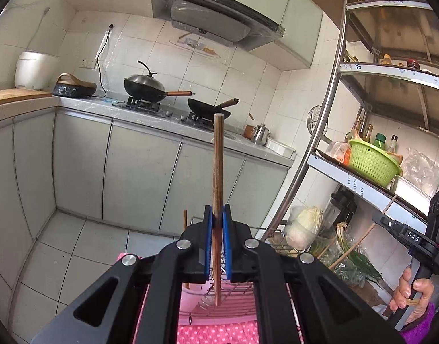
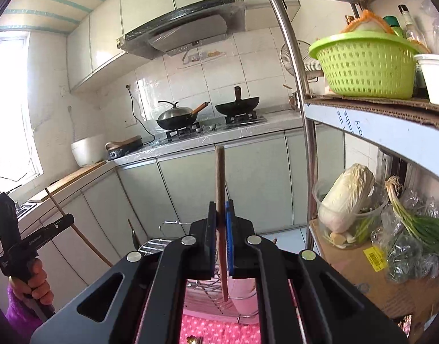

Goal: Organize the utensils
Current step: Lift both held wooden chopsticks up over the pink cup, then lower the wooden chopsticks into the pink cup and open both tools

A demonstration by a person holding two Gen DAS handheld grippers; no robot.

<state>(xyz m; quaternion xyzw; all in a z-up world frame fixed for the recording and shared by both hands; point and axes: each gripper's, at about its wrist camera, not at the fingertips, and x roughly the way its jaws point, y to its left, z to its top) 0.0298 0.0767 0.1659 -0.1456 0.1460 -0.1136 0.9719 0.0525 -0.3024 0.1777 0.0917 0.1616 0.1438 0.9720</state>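
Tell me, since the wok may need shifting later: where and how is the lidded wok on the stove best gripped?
Grip the lidded wok by its wooden handle, which juts out level to the right, clear of the second wok. Come in from that side, probably from above, pads across the handle's width.

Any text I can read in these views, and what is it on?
"DAS": white letters on the black right gripper.
"the", "nths", "ory": cut-off print on the metal shelf rail.
Small white print on the black left gripper: too blurred.
Yellow barcode sticker on the cardboard box: too small.
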